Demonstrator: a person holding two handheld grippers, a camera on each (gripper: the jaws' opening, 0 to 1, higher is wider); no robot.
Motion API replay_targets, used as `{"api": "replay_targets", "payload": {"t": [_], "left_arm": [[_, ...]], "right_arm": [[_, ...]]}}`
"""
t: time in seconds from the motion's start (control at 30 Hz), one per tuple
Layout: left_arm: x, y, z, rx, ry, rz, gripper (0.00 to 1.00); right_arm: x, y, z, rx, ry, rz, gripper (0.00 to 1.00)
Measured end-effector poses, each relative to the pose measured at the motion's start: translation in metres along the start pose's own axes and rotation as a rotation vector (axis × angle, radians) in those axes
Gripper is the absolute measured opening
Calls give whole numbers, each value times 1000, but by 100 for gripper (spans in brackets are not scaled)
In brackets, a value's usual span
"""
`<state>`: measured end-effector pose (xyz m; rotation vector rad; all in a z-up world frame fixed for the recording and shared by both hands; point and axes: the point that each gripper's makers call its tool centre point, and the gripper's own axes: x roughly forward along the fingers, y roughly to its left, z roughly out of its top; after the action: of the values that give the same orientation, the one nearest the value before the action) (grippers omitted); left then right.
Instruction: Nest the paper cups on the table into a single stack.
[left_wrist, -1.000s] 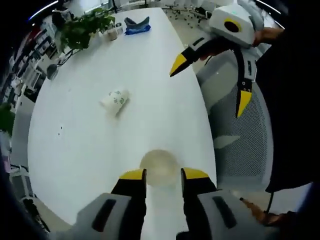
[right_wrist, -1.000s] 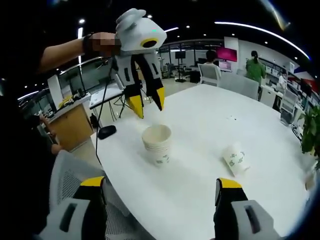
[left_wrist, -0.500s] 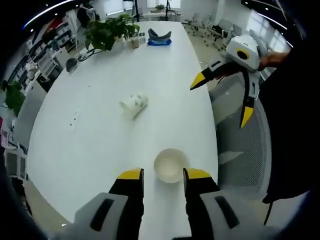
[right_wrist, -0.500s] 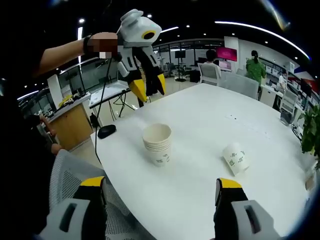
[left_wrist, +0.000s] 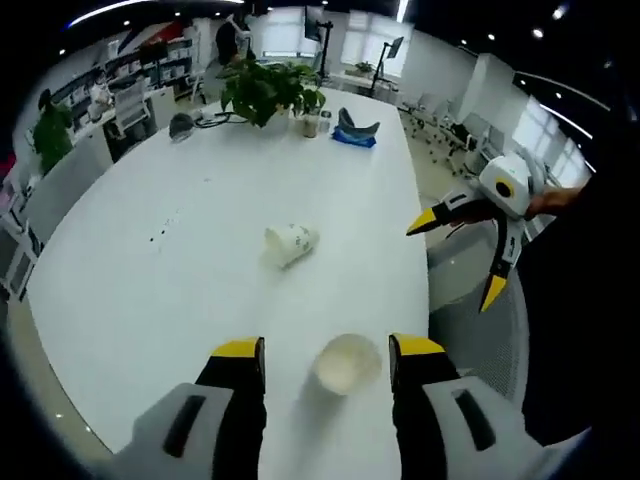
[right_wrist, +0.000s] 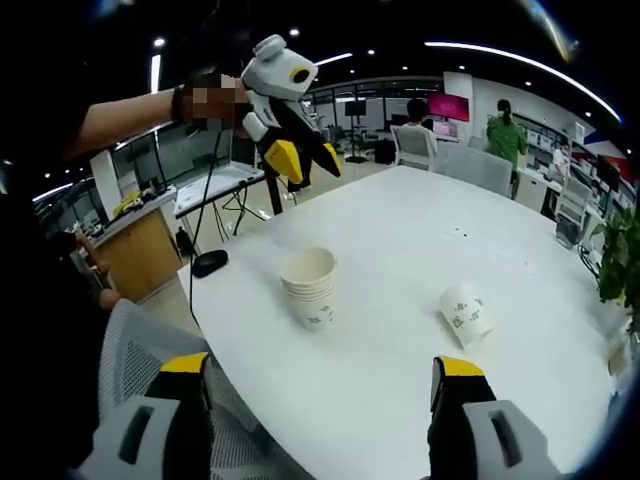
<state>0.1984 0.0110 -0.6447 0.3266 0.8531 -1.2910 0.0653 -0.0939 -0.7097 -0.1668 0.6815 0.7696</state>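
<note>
On the long white oval table (right_wrist: 420, 300) an upright stack of nested white paper cups with green print (right_wrist: 310, 288) stands near the rounded end, its open mouth facing up. Well apart from it, 1 more white paper cup with green markings (right_wrist: 465, 315) lies on its side further along the tabletop. In the left gripper view the stack (left_wrist: 347, 362) sits between and just ahead of the 2 yellow-tipped jaws of the left gripper (left_wrist: 325, 350), which stand apart and hold nothing, and the tipped-over cup (left_wrist: 290, 244) rests beyond it towards the middle of the table. The right gripper (left_wrist: 462, 252), white with yellow tips, hangs off the table's edge above a grey mesh chair (left_wrist: 480, 330), its jaws spread wide and empty. From the right gripper view, the left gripper (right_wrist: 305, 160) is raised in the air above and behind the stack. At the far end of the table are a green leafy potted plant (left_wrist: 265, 90) and a blue folded object (left_wrist: 355, 130).
</note>
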Motion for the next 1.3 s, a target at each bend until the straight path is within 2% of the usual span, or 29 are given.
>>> {"api": "replay_targets", "payload": {"t": [0.07, 0.23, 0.57, 0.67, 0.83, 1.13, 1.3], "left_arm": [[-1, 6, 1, -28, -23, -8, 48], [4, 20, -3, -55, -20, -5, 47], [28, 39, 10, -197, -119, -47, 43], [44, 42, 11, -231, -132, -53, 43], [71, 31, 18, -293, -159, -109, 42], [113, 39, 24, -366, -153, -141, 46], [135, 41, 31, -396, -162, -169, 45]], "right_arm": [[-1, -1, 0, 1, 0, -4, 91], [-1, -2, -2, 0, 1, -9, 92], [-10, -2, 8, -6, -6, -25, 92], [-12, -2, 9, -5, -9, -31, 92], [-13, -2, 11, -1, -8, -38, 92], [-14, -1, 12, 4, -4, -40, 92], [-15, 0, 15, 12, -5, -46, 92]]}}
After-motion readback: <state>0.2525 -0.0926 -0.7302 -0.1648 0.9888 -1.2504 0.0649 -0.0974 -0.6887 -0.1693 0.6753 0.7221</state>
